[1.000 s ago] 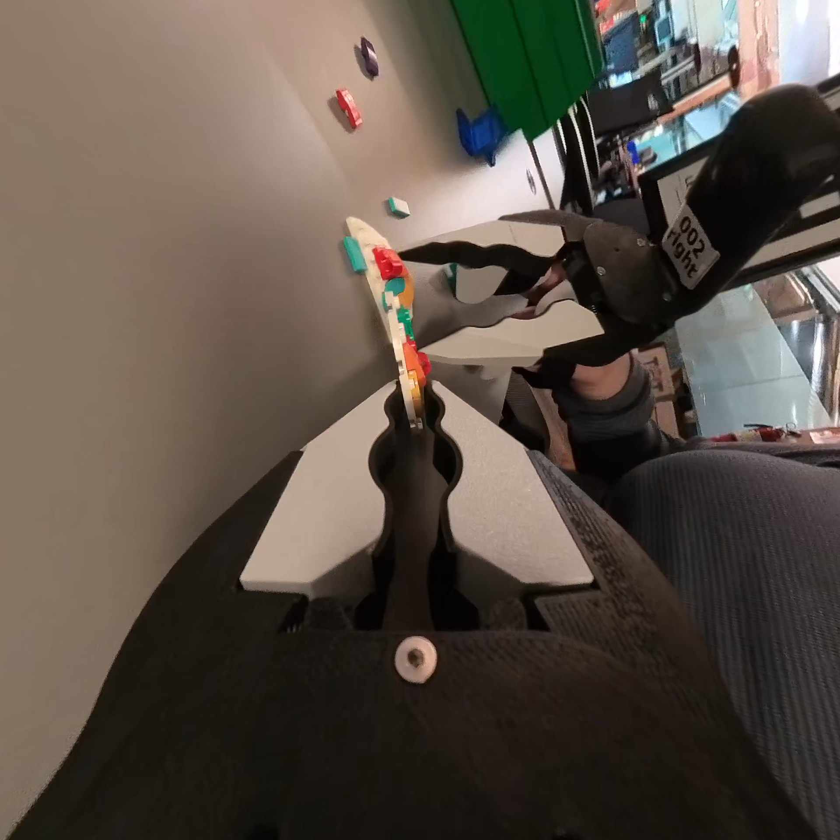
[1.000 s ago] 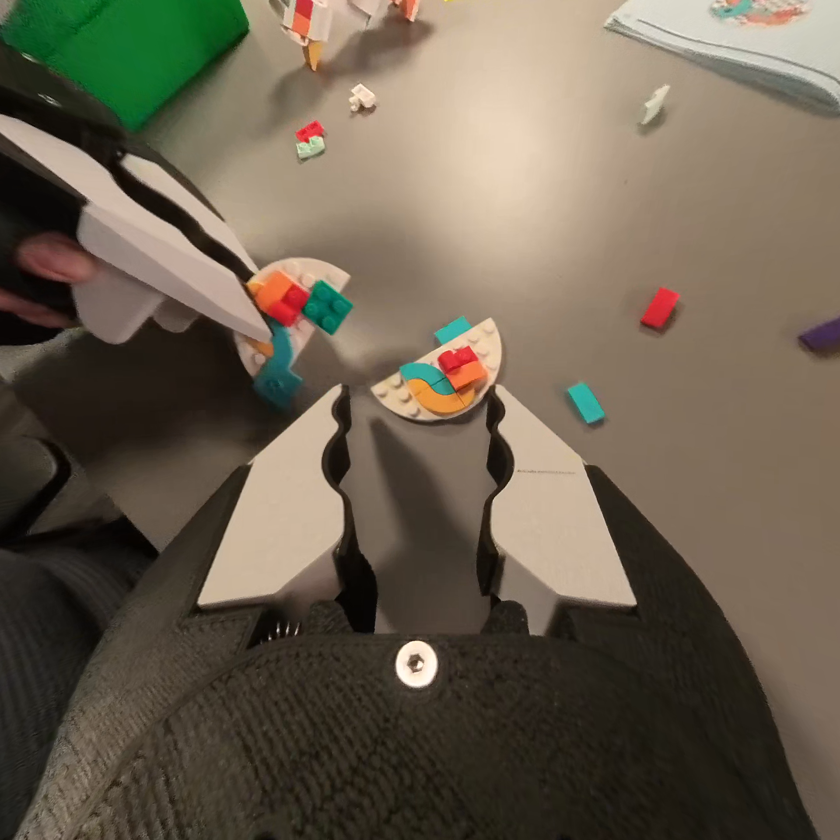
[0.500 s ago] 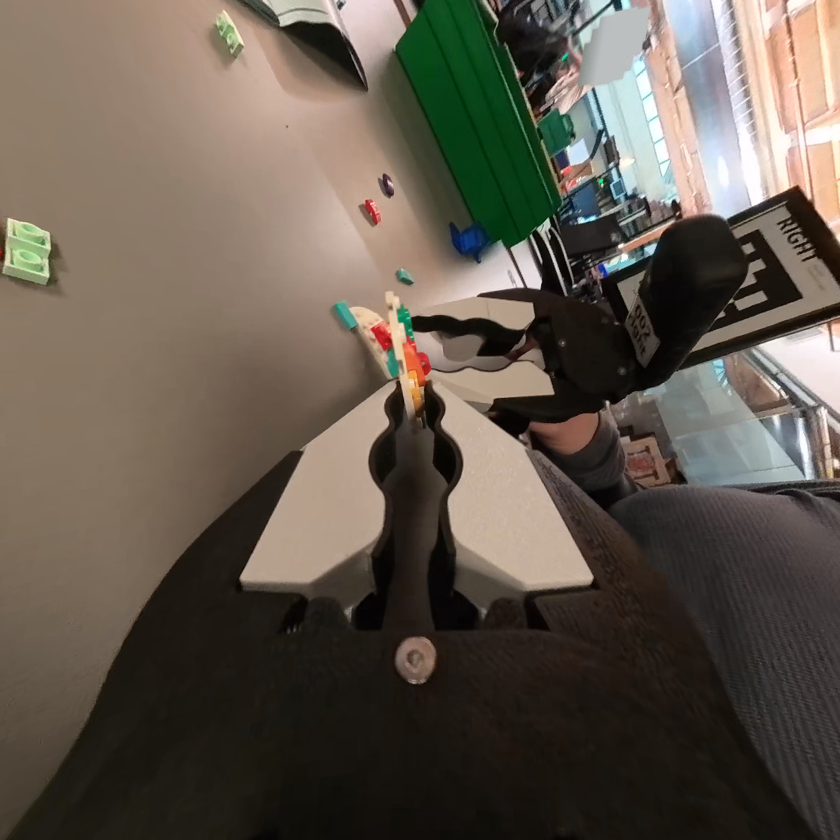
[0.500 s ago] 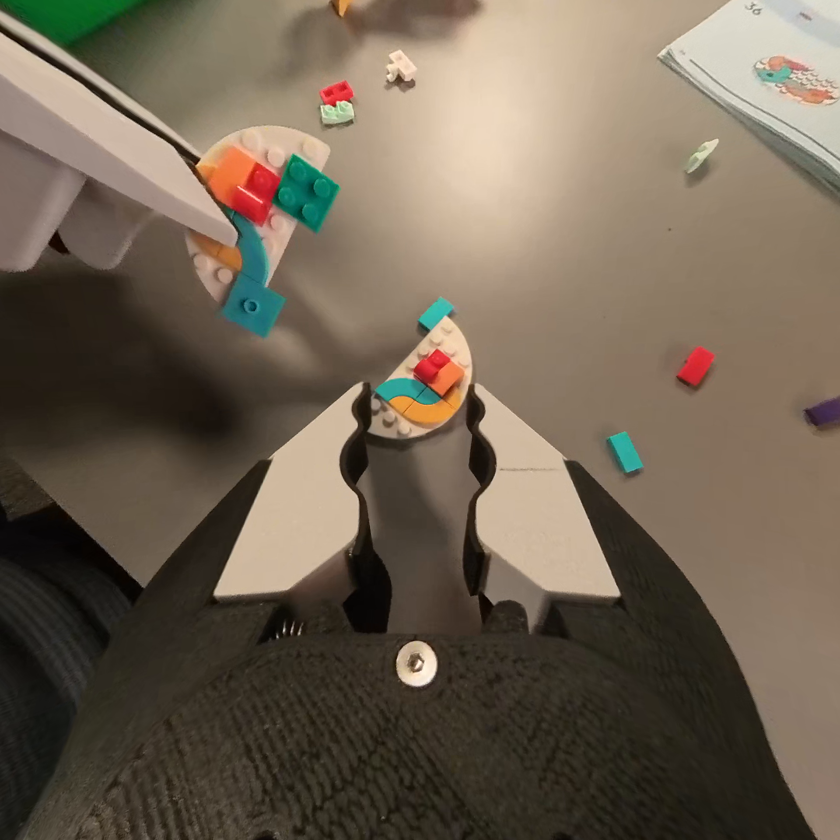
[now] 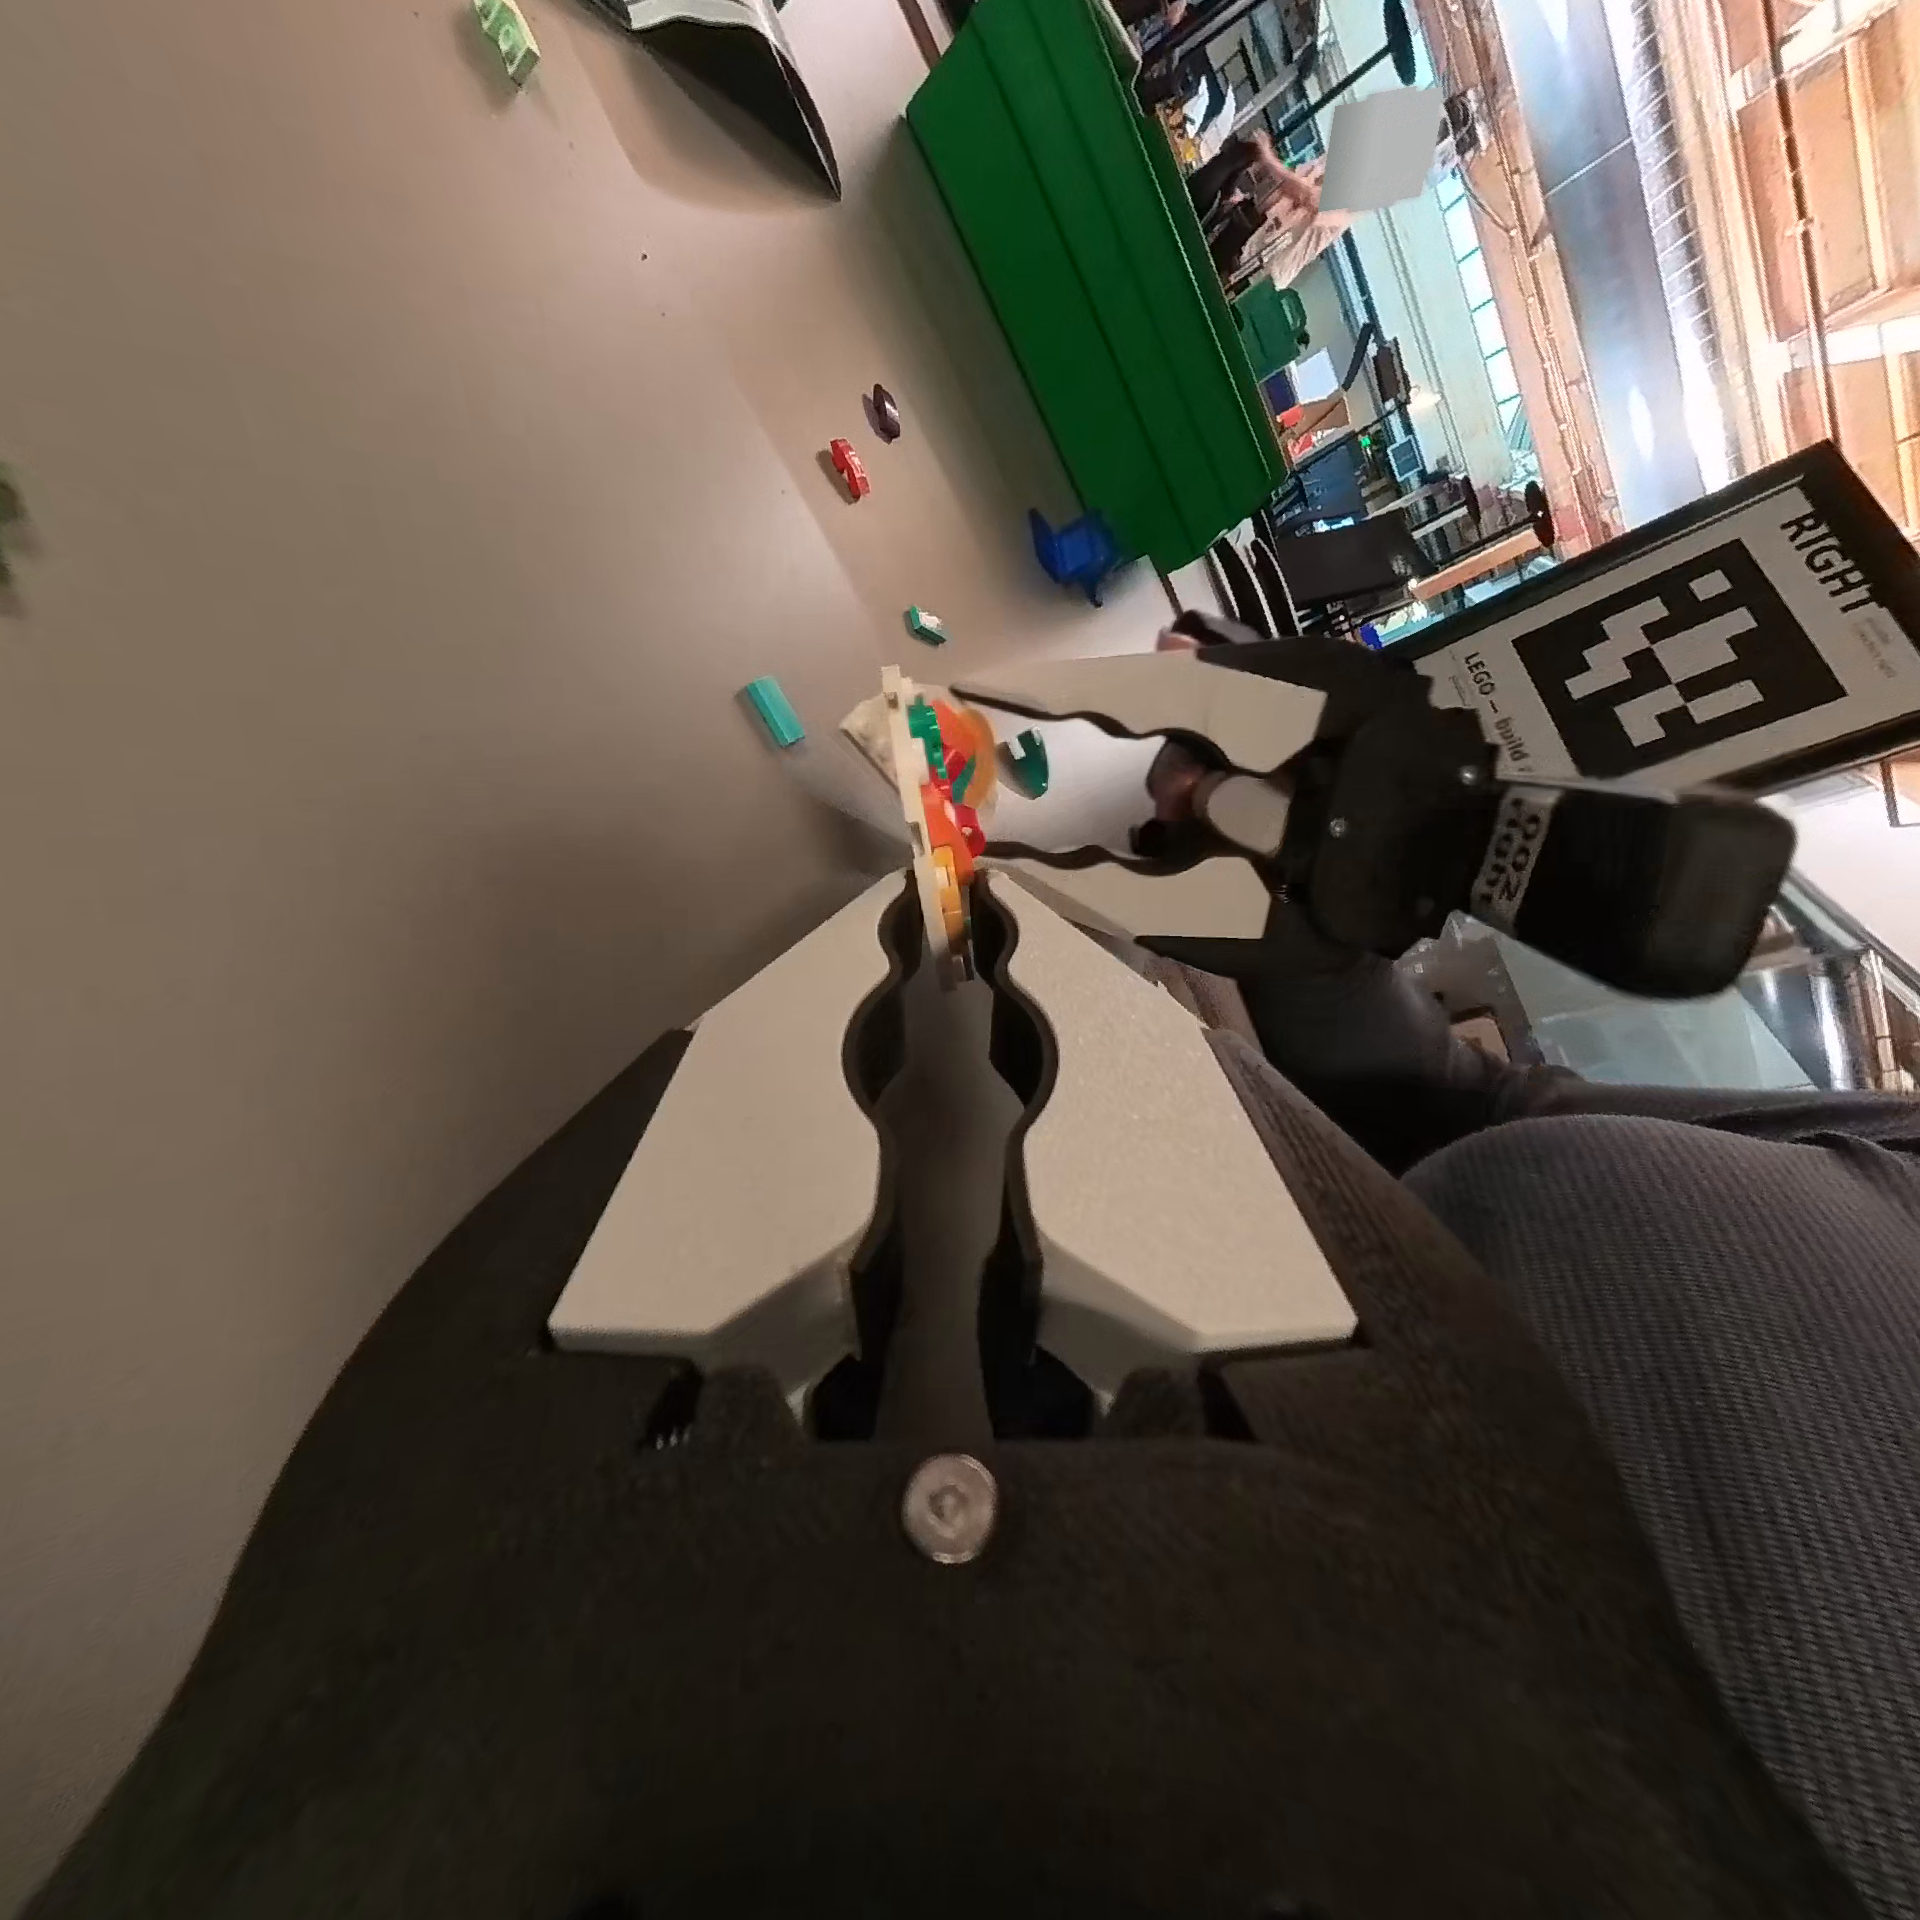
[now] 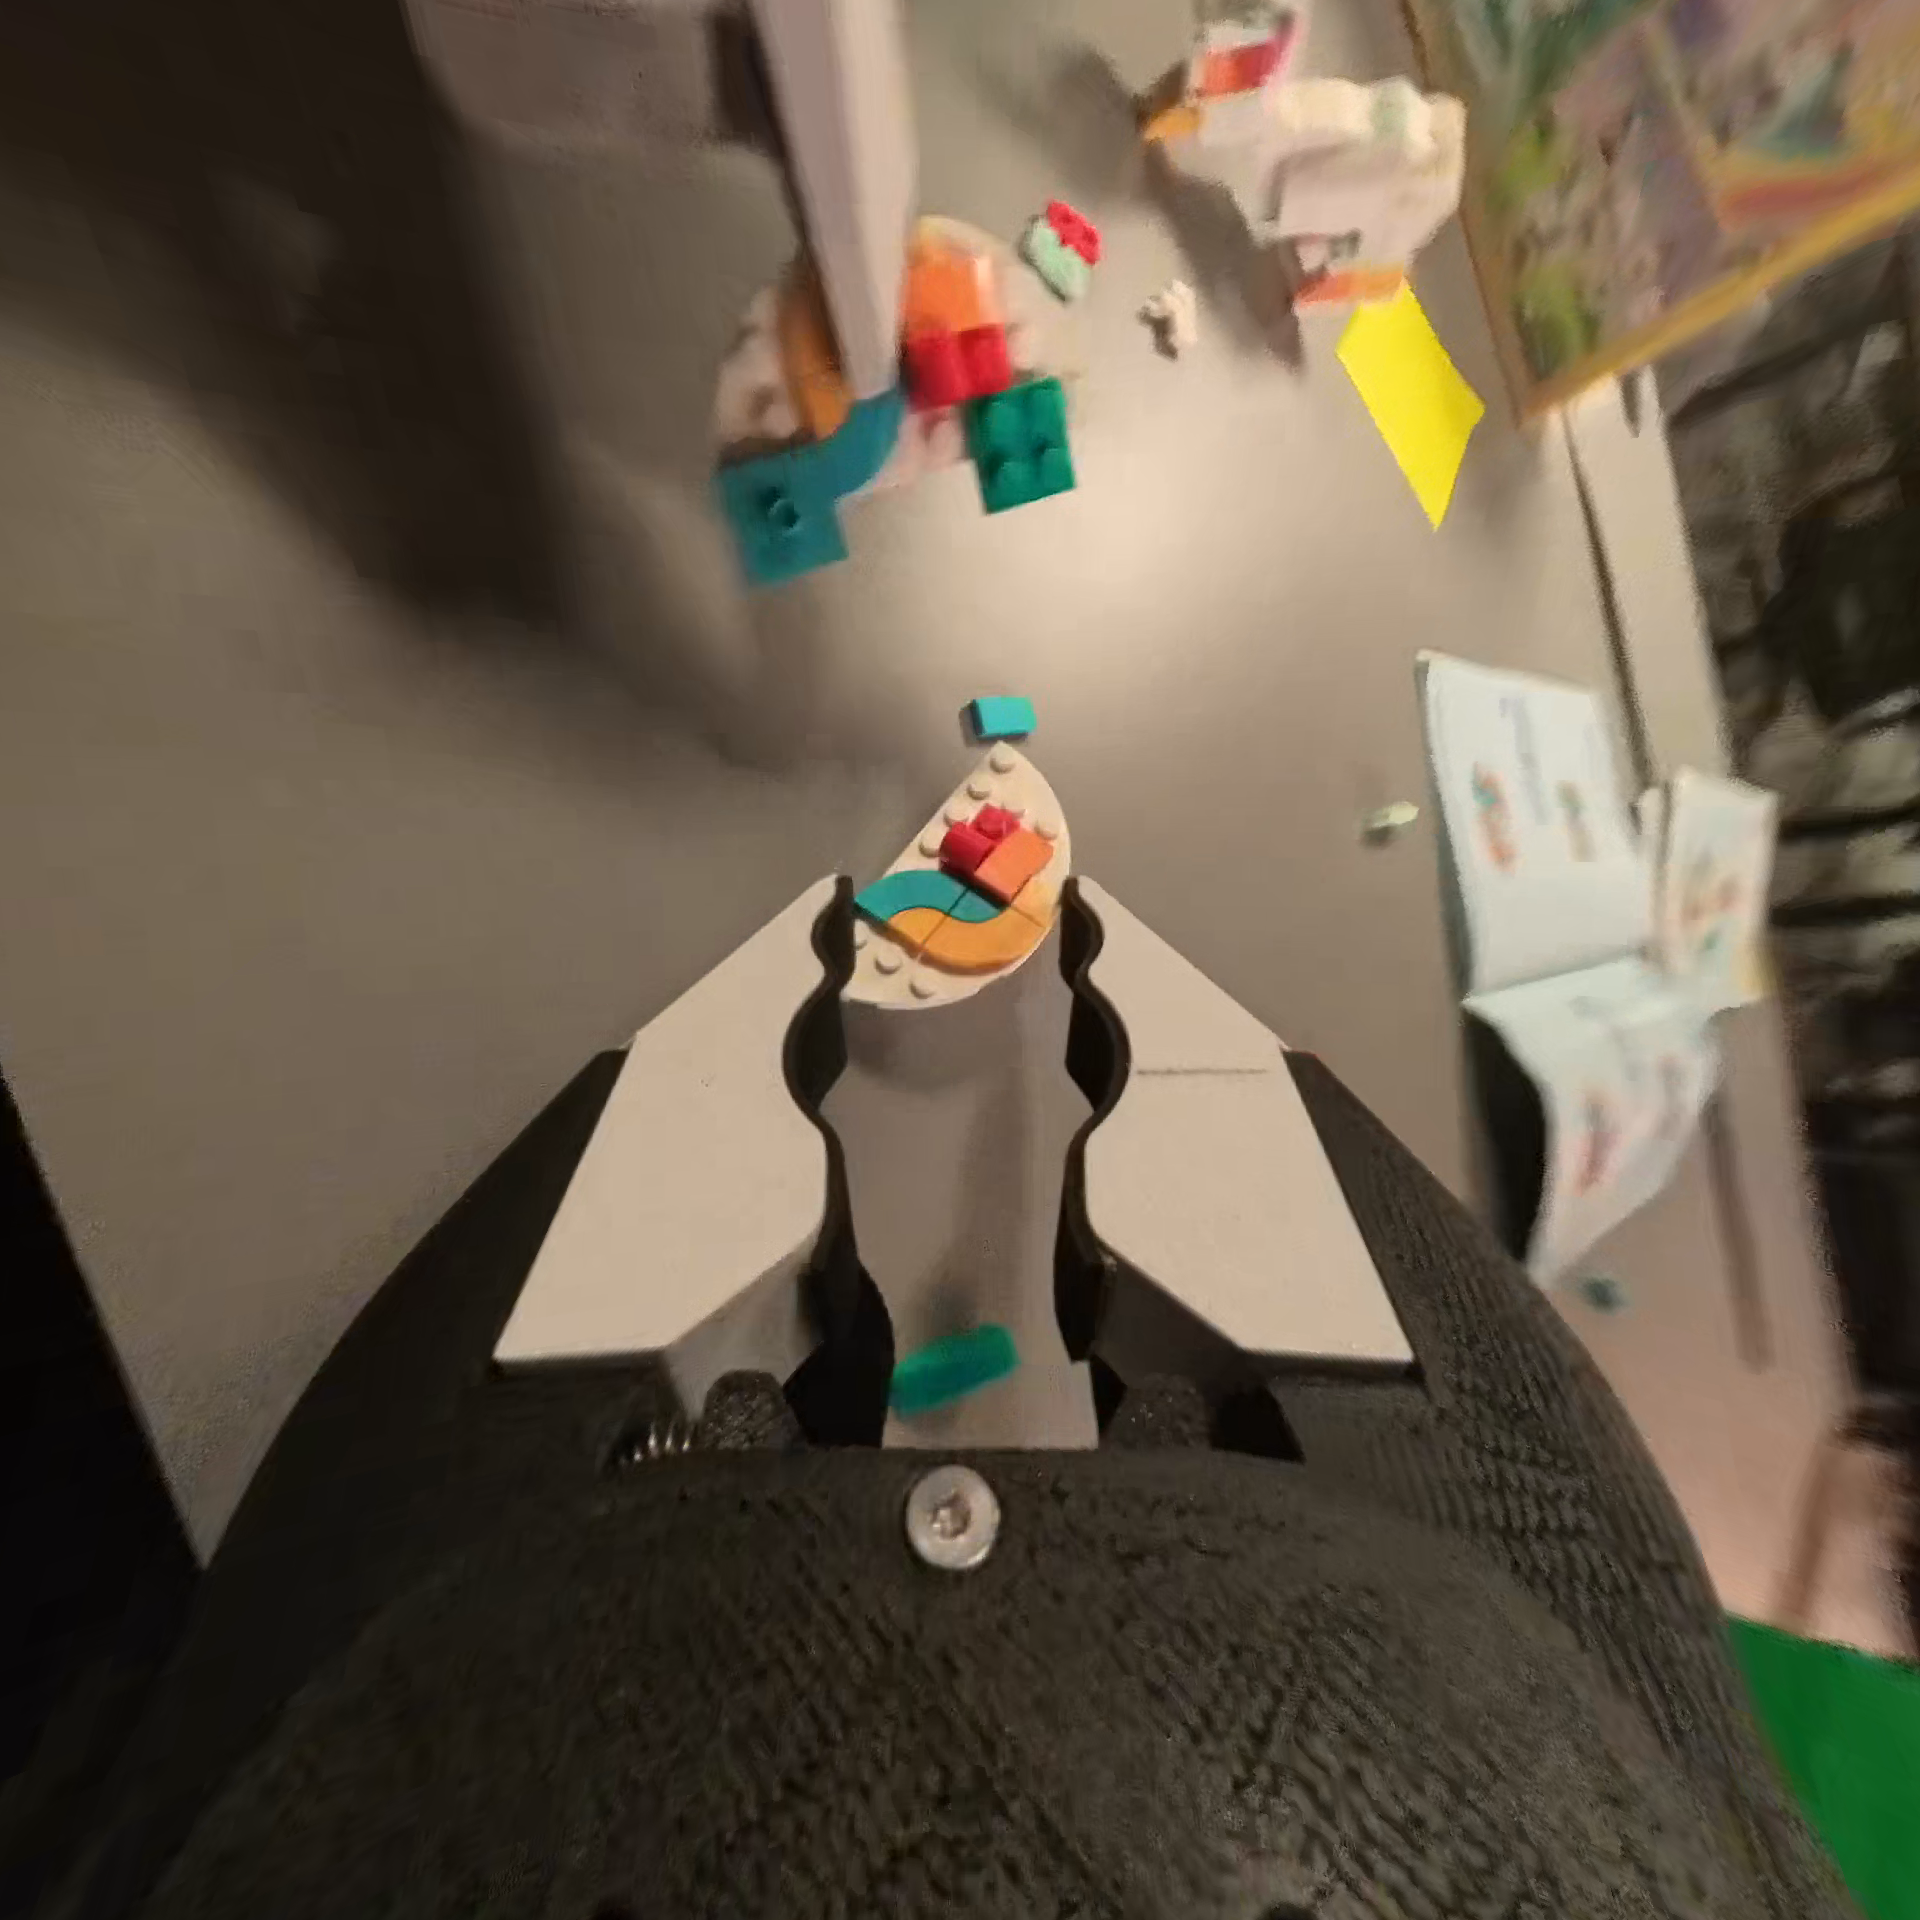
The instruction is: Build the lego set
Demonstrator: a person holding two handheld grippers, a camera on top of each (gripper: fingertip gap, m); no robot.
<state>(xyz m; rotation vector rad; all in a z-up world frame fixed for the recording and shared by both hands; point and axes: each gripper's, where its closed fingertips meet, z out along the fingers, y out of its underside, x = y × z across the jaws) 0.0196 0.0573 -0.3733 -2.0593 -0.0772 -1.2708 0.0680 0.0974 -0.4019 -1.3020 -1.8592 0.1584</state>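
Between the right gripper (image 6: pixel 956 904) fingertips sits a white half-disc plate (image 6: pixel 961 894) with teal, orange and red tiles, clamped at its edges. At 12 o'clock, a small teal tile (image 6: pixel 1000 717) lies just beyond it on the grey table (image 6: pixel 416 727). Farther out at 11 o'clock, the left gripper (image 5: pixel 948 914) pinches a second half-disc plate (image 6: pixel 883 395) edge-on, its green brick overhanging. At 3 o'clock lies an open instruction booklet (image 6: pixel 1558 914); a yellow piece (image 6: pixel 1408 405) at 1 o'clock.
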